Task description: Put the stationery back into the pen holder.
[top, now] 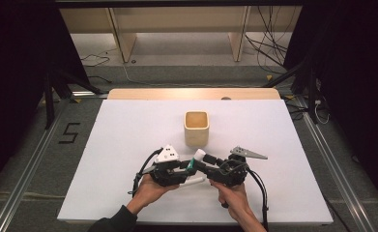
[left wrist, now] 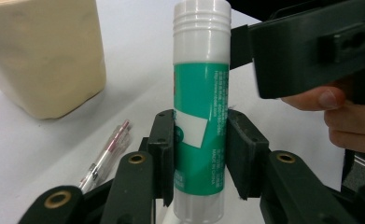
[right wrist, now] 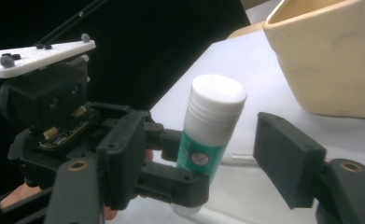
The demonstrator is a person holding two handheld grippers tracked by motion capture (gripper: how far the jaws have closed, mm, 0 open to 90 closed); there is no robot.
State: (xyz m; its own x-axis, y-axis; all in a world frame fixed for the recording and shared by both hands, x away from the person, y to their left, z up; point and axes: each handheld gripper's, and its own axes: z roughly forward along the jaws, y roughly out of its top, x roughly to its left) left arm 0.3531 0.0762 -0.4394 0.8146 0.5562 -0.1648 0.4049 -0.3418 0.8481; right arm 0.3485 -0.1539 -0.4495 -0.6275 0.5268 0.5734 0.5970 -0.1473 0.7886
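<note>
The white worktop (top: pixel 128 145) carries a beige square cup (top: pixel 196 128), which stands upright a little beyond the two hands. Near the front edge, the left gripper (top: pixel 189 167) and the right gripper (top: pixel 199 163) meet tip to tip, each held in one of the person's hands. The left gripper is clamped on a green-and-white glue stick (left wrist: pixel 201 116): in the left gripper view both pads press on the green label at the lower half of the tube, and its white capped end points away from the gripper. The right gripper has its jaws apart around the white cap; in the right gripper view one jaw stands clear of the cap with a gap showing. A clear pen (left wrist: pixel 106 154) lies on the worktop beside the left gripper, near the cup.
</note>
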